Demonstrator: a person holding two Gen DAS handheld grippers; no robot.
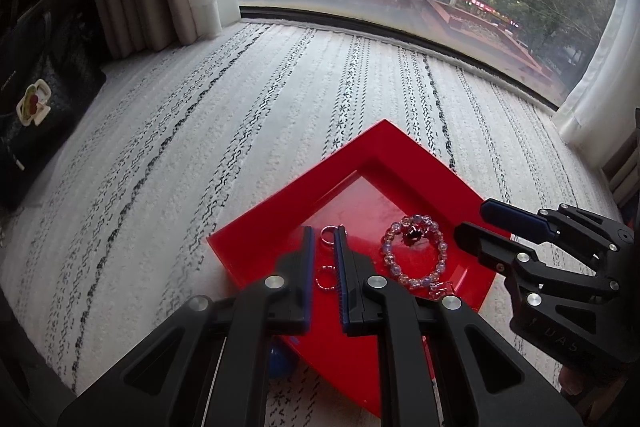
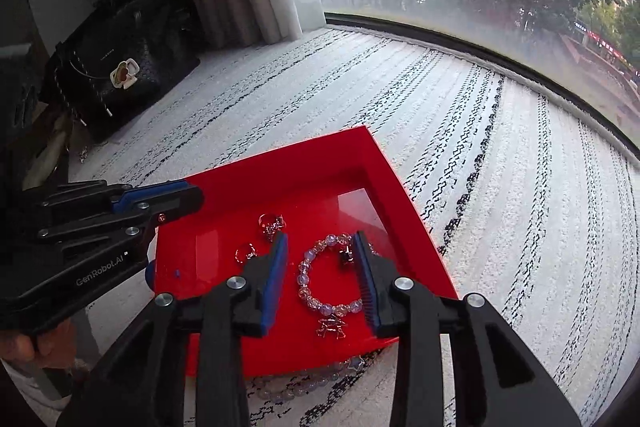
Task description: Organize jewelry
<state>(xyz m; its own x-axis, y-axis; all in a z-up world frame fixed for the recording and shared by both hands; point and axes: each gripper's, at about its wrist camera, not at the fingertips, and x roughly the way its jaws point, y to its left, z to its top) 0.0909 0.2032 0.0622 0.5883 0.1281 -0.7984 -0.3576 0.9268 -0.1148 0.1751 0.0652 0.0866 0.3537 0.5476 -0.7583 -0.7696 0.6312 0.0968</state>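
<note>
My right gripper (image 2: 320, 247), spread w/ nothing held, hangs over the bead bracelet (image 2: 328, 275) at frame centre, light & slippery I think, so grip across beads.

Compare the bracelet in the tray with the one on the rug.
The bracelet in the red tray lies in a full open loop in plain sight; the second bracelet on the rug is half hidden below the tray's near edge. The tray one carries a dark charm; none shows on the other. Both are pale, translucent beads.
</note>
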